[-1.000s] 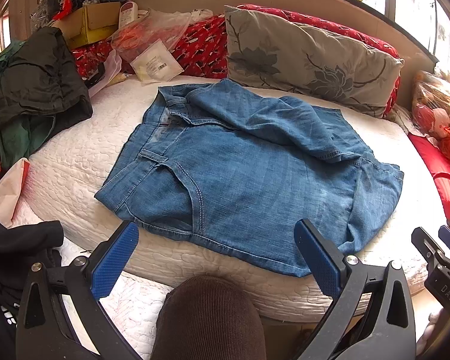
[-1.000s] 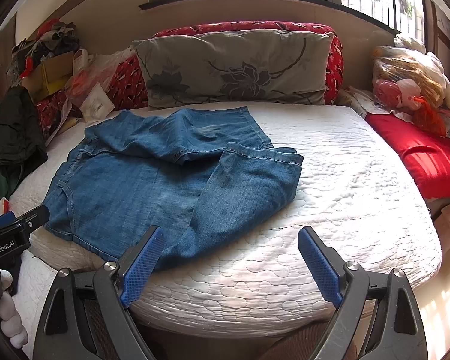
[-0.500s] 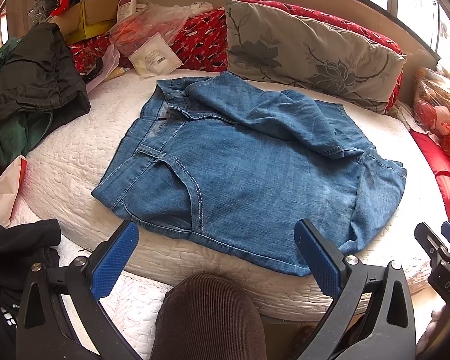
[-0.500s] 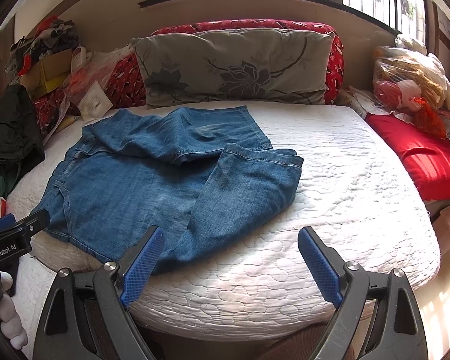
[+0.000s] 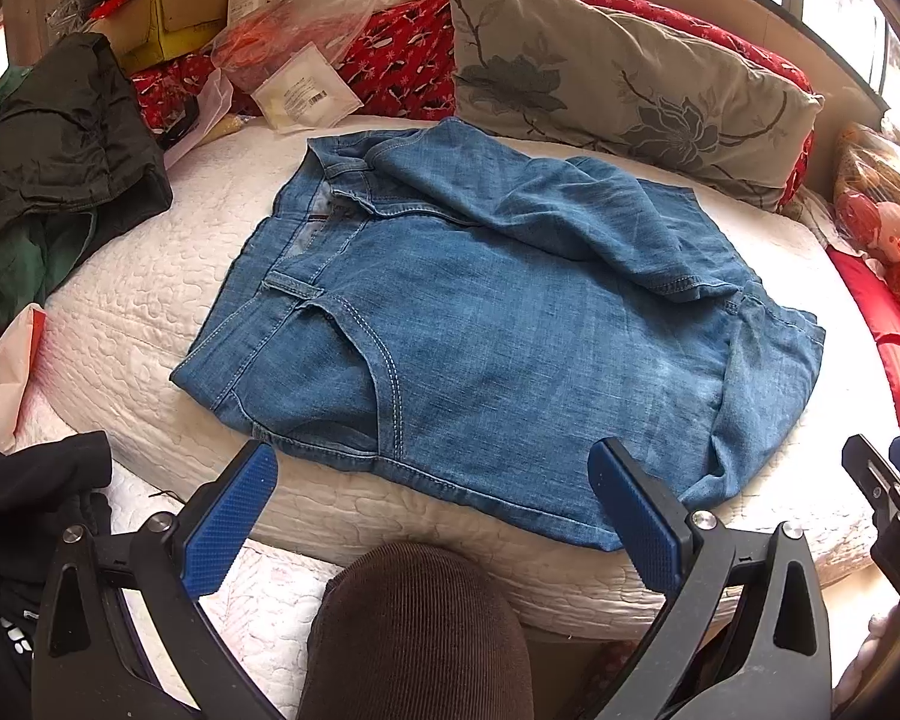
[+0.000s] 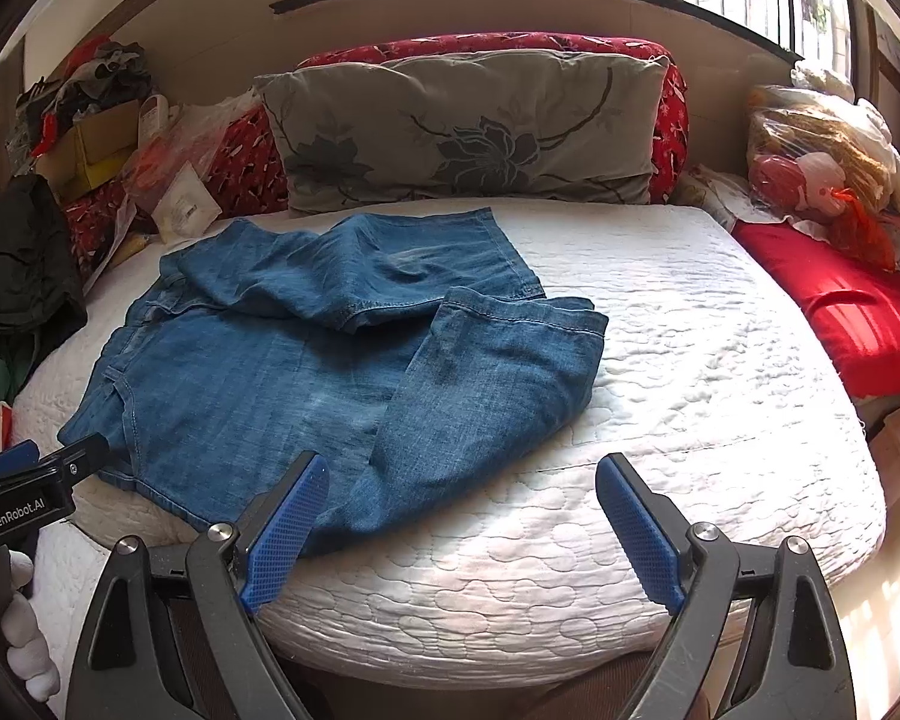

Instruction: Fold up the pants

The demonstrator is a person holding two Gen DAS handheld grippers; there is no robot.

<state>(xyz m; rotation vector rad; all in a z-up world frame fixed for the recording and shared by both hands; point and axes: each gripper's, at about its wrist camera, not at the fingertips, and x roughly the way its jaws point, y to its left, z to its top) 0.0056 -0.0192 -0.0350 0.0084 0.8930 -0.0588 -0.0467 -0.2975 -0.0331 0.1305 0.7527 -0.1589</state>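
Blue denim pants (image 5: 498, 330) lie on the white quilted mattress (image 5: 138, 276), folded over with both leg ends laid back across the upper part. The waistband points left. They also show in the right wrist view (image 6: 306, 372), leg hems at the right (image 6: 528, 312). My left gripper (image 5: 432, 516) is open and empty, just short of the pants' near edge. My right gripper (image 6: 462, 522) is open and empty, near the lower right corner of the pants. The right gripper shows at the left wrist view's right edge (image 5: 888, 498); the left gripper shows at the right wrist view's left edge (image 6: 24, 486).
A grey flowered pillow (image 6: 462, 132) and red cushions (image 5: 402, 60) stand at the back. Dark clothes (image 5: 54, 138), a cardboard box (image 5: 168, 18) and plastic bags lie at the left. A red cushion (image 6: 852, 312) and a bagged toy (image 6: 822, 168) sit at the right. My knee (image 5: 414, 630) is below the left gripper.
Both grippers have moved slightly closer to the bed; the pants look a little larger and lower in view. The pants have not moved. Both grippers stay open.
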